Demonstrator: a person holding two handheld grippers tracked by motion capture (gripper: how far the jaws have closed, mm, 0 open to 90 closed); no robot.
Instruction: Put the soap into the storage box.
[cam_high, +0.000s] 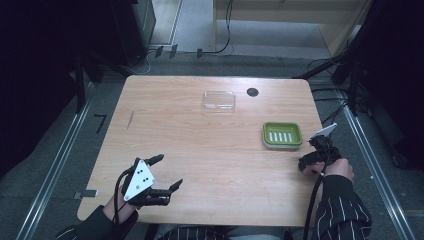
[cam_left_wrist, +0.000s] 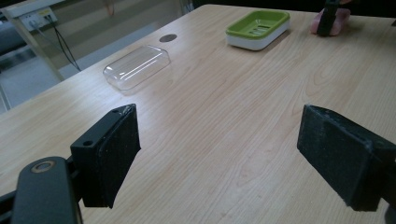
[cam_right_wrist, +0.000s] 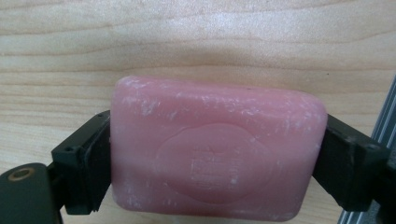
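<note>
A pink bar of soap (cam_right_wrist: 217, 149) with a stamped oval is clamped between the two black jaws of my right gripper (cam_right_wrist: 217, 161), just above the wood near the table's right edge. From the high view that gripper (cam_high: 312, 162) sits a little in front of the green soap dish (cam_high: 265, 134), which holds nothing. The left gripper view shows the soap (cam_left_wrist: 344, 18) far off beside the dish (cam_left_wrist: 280, 21). My left gripper (cam_high: 170, 170) hovers open over the front left of the table, with bare wood between its pads (cam_left_wrist: 114, 154).
A clear plastic lid (cam_high: 219, 99) lies upside down at the back middle of the table (cam_high: 200, 145), beside a round black cable hole (cam_high: 252, 92). A metal floor rail (cam_right_wrist: 385, 121) runs past the table's right edge. Cables trail from both grippers.
</note>
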